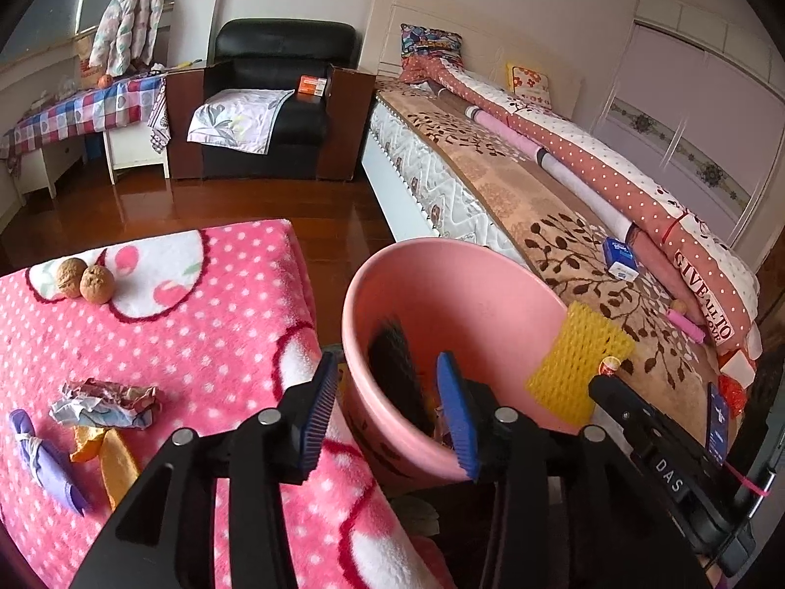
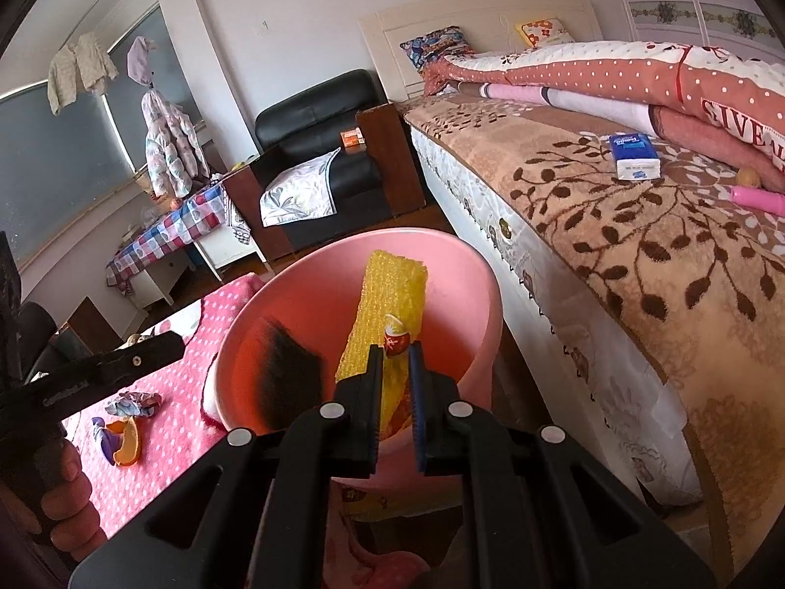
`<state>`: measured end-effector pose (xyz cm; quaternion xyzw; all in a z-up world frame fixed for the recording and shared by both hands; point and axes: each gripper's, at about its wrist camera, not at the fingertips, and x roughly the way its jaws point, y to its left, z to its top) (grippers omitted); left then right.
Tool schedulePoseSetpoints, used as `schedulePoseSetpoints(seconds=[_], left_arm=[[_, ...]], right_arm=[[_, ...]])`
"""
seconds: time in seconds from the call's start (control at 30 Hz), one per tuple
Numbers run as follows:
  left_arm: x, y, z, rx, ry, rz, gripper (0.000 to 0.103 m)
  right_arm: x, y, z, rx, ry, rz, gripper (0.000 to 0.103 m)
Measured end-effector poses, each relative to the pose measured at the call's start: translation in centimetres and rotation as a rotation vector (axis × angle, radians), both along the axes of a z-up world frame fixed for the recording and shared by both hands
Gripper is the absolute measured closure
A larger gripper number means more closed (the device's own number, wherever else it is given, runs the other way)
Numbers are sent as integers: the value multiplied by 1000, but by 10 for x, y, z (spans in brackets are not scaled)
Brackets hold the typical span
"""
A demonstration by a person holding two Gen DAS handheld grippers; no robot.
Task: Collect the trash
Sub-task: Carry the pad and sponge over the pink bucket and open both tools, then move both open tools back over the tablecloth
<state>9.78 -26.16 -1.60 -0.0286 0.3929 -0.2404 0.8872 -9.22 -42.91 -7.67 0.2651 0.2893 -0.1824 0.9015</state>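
A pink bin [image 1: 456, 289] [image 2: 471, 289] stands between the pink dotted blanket and the bed. My left gripper [image 1: 392, 407] is shut on the bin's near rim, one finger outside and one inside. My right gripper [image 2: 395, 383] [image 1: 638, 407] is shut on a yellow foam net [image 2: 392, 289] [image 1: 576, 358] together with a red-and-white wrapper [image 2: 396, 336], held over the bin's mouth. A dark object [image 1: 392, 373] lies inside the bin. On the blanket lie a crumpled wrapper [image 1: 105, 402] [image 2: 133, 402], orange peel [image 1: 115, 461] [image 2: 126, 444] and a purple wrapper [image 1: 44, 461].
Two walnuts [image 1: 86, 282] sit at the far side of the blanket [image 1: 196, 343]. The bed [image 2: 638, 255] on the right carries a blue tissue pack [image 2: 634, 156], a pink tube [image 2: 758, 199] and rolled quilts. A black armchair [image 1: 274, 98] and a checkered table [image 1: 78, 113] stand beyond the wooden floor.
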Motion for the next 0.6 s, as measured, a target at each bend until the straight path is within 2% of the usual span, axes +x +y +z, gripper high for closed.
schedulePoseSetpoints(seconds=[0.27,0.4,0.6], left_arm=[[-9,19,4,-12,-5,18,55],[-16,31,8,-17,-13,29,55],[-27,47,14,-24,-27,42,51]], right_arm=[[0,0,0,30,10,-6,90],[-3,2,1,40,7,-7,74],[-8,8,7,24,7,-3,72]])
